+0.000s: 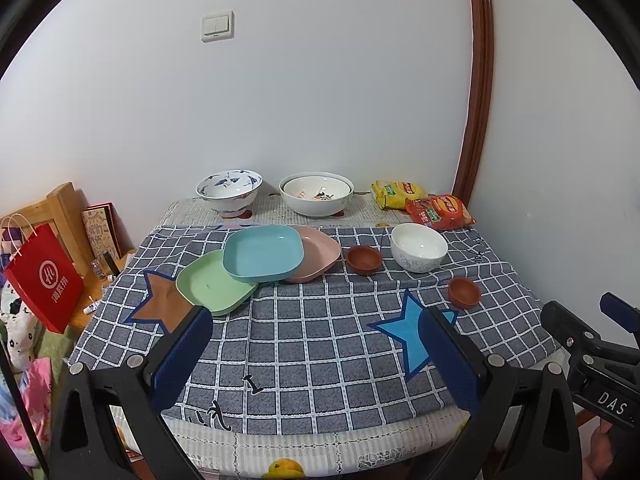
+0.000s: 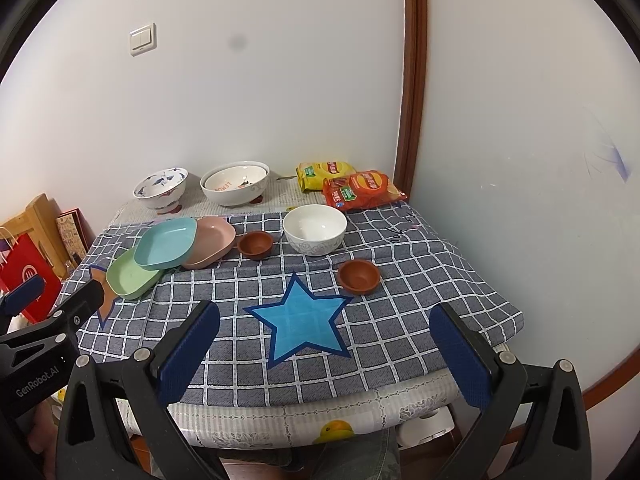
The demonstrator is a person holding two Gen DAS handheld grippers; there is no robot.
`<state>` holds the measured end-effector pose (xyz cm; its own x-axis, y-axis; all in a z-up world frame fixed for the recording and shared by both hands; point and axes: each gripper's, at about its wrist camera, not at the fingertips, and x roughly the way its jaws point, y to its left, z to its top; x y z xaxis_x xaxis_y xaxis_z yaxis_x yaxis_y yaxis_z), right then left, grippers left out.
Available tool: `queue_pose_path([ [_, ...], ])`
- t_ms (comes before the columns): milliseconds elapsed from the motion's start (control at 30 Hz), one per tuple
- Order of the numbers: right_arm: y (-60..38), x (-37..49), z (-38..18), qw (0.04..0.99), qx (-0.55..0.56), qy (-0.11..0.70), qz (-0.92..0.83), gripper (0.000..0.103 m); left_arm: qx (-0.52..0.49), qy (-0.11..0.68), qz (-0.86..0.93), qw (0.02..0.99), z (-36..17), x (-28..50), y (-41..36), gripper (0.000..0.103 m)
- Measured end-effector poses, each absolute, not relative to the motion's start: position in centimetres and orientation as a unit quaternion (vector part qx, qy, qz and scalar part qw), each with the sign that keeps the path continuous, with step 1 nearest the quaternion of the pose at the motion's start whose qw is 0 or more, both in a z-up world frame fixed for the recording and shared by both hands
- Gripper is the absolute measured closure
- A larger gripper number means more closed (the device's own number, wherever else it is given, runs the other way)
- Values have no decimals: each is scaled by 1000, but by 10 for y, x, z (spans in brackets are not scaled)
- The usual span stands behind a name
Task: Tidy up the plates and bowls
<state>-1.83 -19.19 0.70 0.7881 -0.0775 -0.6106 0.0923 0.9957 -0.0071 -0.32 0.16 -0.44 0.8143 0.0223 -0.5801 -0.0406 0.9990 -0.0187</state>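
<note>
Three square plates overlap on the checked cloth: green (image 1: pixel 208 286) (image 2: pixel 128 276), blue (image 1: pixel 262 254) (image 2: pixel 166 244) on top, pink (image 1: pixel 318 254) (image 2: pixel 212 242). Two small brown bowls (image 1: pixel 363 259) (image 1: pixel 464 292) (image 2: pixel 256 245) (image 2: pixel 359 276) and a white bowl (image 1: pixel 418 247) (image 2: pixel 315 229) sit to their right. A blue-patterned bowl (image 1: pixel 229 192) (image 2: pixel 161 189) and nested white bowls (image 1: pixel 316 194) (image 2: pixel 235 183) stand at the back. My left gripper (image 1: pixel 316 336) is open and empty above the table's front. My right gripper (image 2: pixel 326 330) is open and empty, to the right of the left one.
Yellow (image 1: pixel 396 193) (image 2: pixel 322 172) and red (image 1: pixel 440 211) (image 2: pixel 362 189) snack bags lie at the back right corner by the wall. A red paper bag (image 1: pixel 42 278) and a wooden chair (image 1: pixel 66 210) stand left of the table. The table's front edge (image 2: pixel 320 412) is just below the grippers.
</note>
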Motion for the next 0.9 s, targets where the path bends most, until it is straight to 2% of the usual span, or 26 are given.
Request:
queue_pose_path([
  [900, -193, -22, 9, 947, 16, 319, -43, 0, -12, 304, 15, 952, -4, -4, 1, 0],
])
